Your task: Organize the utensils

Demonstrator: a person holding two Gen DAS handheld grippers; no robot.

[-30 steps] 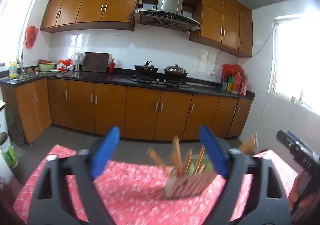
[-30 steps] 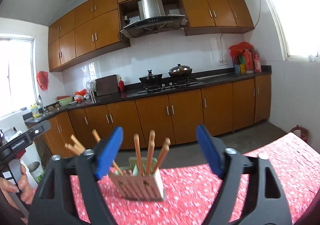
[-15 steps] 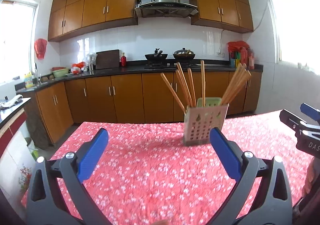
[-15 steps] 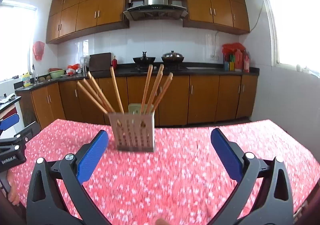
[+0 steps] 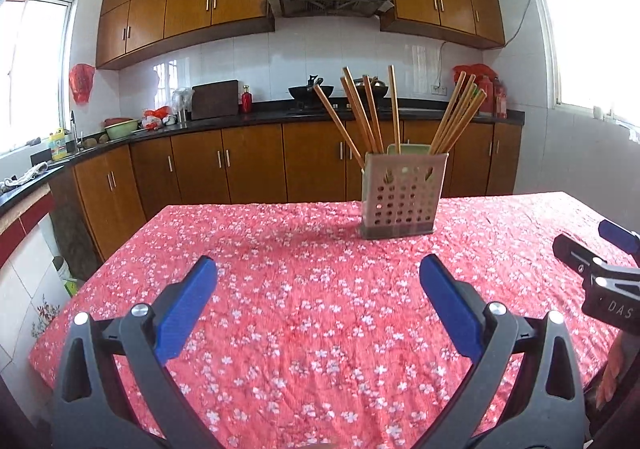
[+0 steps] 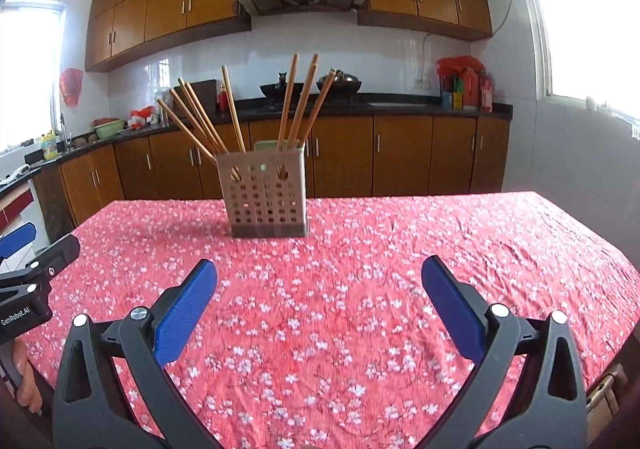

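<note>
A beige perforated utensil holder (image 5: 402,197) (image 6: 266,196) stands upright on the far half of the table, with several wooden chopsticks (image 5: 362,111) (image 6: 200,117) fanning out of it. My left gripper (image 5: 318,269) hovers over the near part of the table, wide open with nothing between its blue pads. My right gripper (image 6: 318,269) is likewise wide open and empty, well short of the holder. Each gripper appears at the edge of the other's view: the right one (image 5: 600,269), the left one (image 6: 28,273).
A red floral tablecloth (image 5: 304,289) (image 6: 440,249) covers the table. Behind it run wooden kitchen cabinets (image 5: 240,165), a black counter with woks and bottles (image 5: 488,93), a range hood and a sink area at left. A hand (image 6: 24,377) shows at the lower left.
Both grippers have sunk toward the table and tipped downward, so the cloth now fills the lower views. Their jaws spread a little wider. The holder has not moved.
</note>
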